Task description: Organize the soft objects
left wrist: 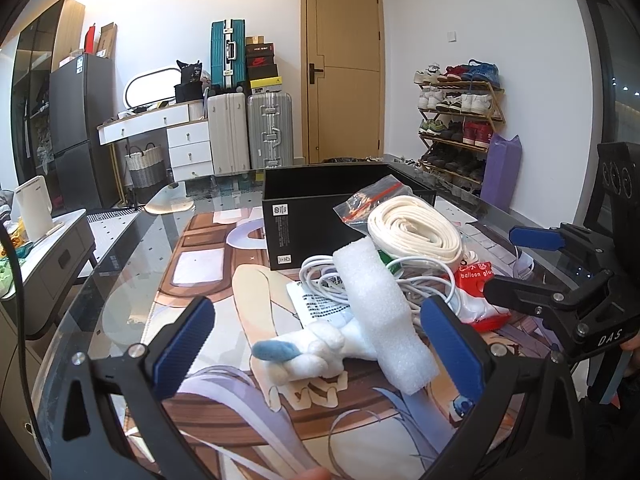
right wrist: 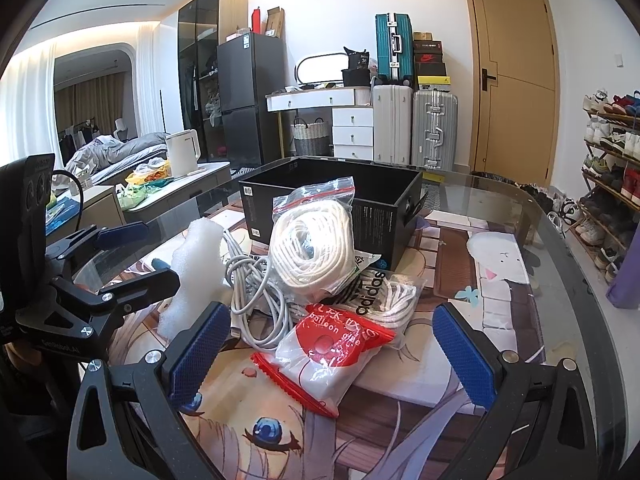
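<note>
A pile of soft things lies on the glass table in front of an open black box [left wrist: 320, 216] [right wrist: 332, 200]. It holds a white foam block [left wrist: 384, 316] [right wrist: 196, 264], a small white and blue plush toy [left wrist: 308, 354], a bag of coiled white rope [left wrist: 416, 228] [right wrist: 312, 240], a white cable bundle [right wrist: 256, 300], a red and white balloon glue bag [right wrist: 332, 356] [left wrist: 480, 292] and an adidas bag [right wrist: 384, 292]. My left gripper [left wrist: 316, 344] is open around the plush and foam. My right gripper [right wrist: 336, 356] is open around the balloon glue bag.
A printed anime mat [right wrist: 500, 276] covers the table under the glass. A side cabinet with a white kettle [right wrist: 182, 152] stands to the left. Suitcases [left wrist: 248, 132], a door and a shoe rack [left wrist: 460, 120] stand beyond the table's far edge.
</note>
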Action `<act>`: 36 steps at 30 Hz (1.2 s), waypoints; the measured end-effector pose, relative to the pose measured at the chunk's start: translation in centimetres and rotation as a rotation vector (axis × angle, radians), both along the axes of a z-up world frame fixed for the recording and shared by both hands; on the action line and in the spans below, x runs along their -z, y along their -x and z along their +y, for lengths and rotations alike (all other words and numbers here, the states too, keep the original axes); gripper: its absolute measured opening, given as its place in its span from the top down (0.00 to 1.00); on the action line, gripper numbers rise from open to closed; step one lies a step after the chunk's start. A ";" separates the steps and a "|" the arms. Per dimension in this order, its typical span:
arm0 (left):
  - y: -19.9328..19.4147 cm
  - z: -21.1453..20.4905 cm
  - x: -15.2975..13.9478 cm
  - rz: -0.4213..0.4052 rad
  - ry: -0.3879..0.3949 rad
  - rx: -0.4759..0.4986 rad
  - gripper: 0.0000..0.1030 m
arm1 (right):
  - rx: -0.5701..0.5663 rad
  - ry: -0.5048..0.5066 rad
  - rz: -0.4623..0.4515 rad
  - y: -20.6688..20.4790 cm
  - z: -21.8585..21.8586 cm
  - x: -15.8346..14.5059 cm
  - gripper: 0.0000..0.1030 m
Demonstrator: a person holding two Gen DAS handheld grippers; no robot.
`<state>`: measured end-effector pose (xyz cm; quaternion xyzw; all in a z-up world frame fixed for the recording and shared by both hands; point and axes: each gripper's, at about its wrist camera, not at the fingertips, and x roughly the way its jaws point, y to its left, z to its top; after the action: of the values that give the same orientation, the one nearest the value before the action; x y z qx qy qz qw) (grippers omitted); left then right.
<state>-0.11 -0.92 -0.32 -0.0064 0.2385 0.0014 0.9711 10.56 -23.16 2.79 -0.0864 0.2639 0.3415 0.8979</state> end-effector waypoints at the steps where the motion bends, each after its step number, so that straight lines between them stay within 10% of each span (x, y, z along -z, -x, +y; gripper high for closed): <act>1: 0.0 0.0 0.0 0.001 0.000 0.001 0.00 | 0.001 0.004 0.000 0.0 0.1 0.0 0.00; 36: 0.0 0.0 0.0 -0.003 -0.005 -0.002 0.00 | 0.026 0.086 0.064 -1.3 0.0 -0.1 0.00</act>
<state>-0.13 -0.90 -0.37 -0.0040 0.2372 0.0028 0.9714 11.89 -23.16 2.87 -0.1104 0.3081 0.3207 0.8888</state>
